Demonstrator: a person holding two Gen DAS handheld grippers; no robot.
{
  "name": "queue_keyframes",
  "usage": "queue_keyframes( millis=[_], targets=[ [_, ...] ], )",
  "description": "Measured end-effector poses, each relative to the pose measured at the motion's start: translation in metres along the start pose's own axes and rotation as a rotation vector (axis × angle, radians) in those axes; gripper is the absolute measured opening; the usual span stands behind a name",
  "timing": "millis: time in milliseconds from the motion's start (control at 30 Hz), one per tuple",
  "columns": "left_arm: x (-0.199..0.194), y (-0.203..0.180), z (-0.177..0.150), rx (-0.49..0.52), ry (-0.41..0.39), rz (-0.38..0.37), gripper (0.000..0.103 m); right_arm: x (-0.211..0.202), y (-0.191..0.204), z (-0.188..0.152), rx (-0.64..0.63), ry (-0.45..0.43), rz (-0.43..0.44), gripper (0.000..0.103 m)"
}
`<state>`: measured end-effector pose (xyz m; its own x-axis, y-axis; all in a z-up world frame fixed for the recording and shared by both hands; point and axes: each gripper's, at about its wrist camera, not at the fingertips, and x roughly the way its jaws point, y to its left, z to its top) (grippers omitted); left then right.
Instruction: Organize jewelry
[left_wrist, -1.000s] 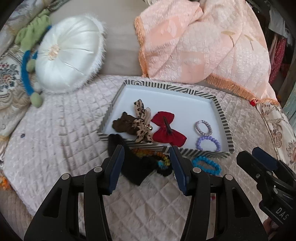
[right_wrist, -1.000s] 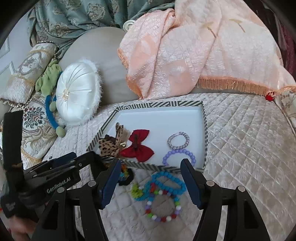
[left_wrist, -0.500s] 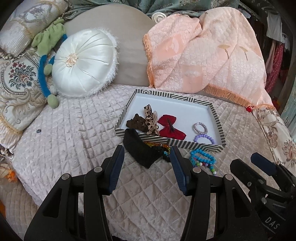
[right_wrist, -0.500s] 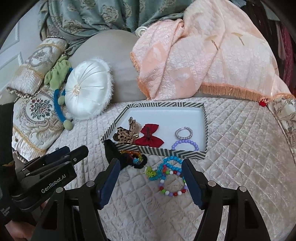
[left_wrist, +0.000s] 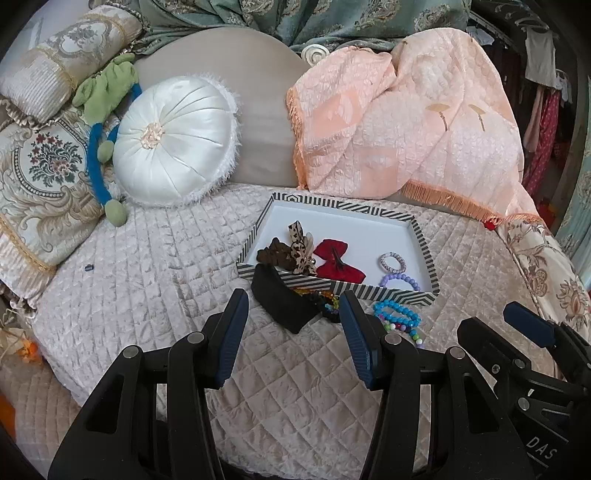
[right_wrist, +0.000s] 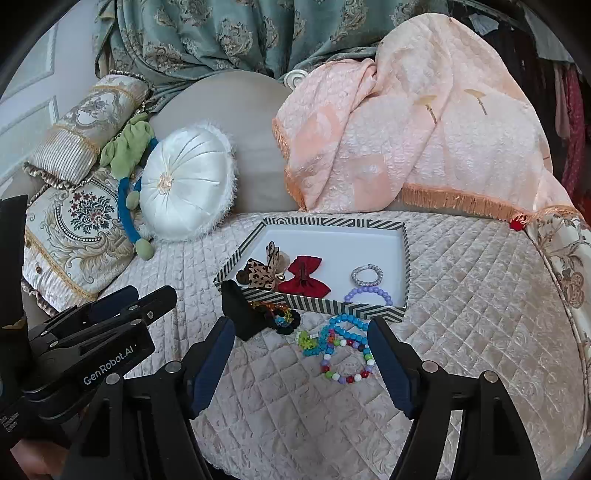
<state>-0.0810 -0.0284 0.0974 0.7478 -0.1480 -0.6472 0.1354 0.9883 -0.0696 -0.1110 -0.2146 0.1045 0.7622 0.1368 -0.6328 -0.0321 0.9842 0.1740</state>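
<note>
A striped tray (left_wrist: 428, 254) (right_wrist: 405, 258) on the quilted bed holds a brown scrunchie (left_wrist: 271, 253), a leopard bow (left_wrist: 301, 247) (right_wrist: 264, 273), a red bow (left_wrist: 334, 262) (right_wrist: 304, 278), a silver ring bracelet (left_wrist: 392, 261) (right_wrist: 366, 275) and a purple bead bracelet (left_wrist: 400, 280) (right_wrist: 365, 295). In front of it lie a black pouch (left_wrist: 282, 301) (right_wrist: 240, 310), a dark multicolour bracelet (left_wrist: 327, 299) (right_wrist: 280, 315), a blue bead bracelet (left_wrist: 397, 312) (right_wrist: 345, 328) and a mixed bead bracelet (right_wrist: 347, 363). My left gripper (left_wrist: 293, 345) and right gripper (right_wrist: 301, 365) are both open, empty, well back from the items.
A white round cushion (left_wrist: 175, 138) (right_wrist: 188, 188), a green and blue plush toy (left_wrist: 99, 122) and patterned pillows (left_wrist: 40, 173) lie at the left. A peach fringed blanket (left_wrist: 406, 129) (right_wrist: 413, 136) is draped behind the tray. The bed edge curves at the right (right_wrist: 554, 280).
Both grippers have pulled back and up from the tray, so the tray and loose bracelets look smaller and farther. Both stayed open. No item moved.
</note>
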Motion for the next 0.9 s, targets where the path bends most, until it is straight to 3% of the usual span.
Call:
queue_keyframes(
  millis=[900],
  targets=[
    [0.004, 0.0013, -0.0034, 0.01, 0.01, 0.007, 0.051, 0.0006, -0.0025, -0.0016, -0.012, 0.01, -0.003, 0.074]
  ],
)
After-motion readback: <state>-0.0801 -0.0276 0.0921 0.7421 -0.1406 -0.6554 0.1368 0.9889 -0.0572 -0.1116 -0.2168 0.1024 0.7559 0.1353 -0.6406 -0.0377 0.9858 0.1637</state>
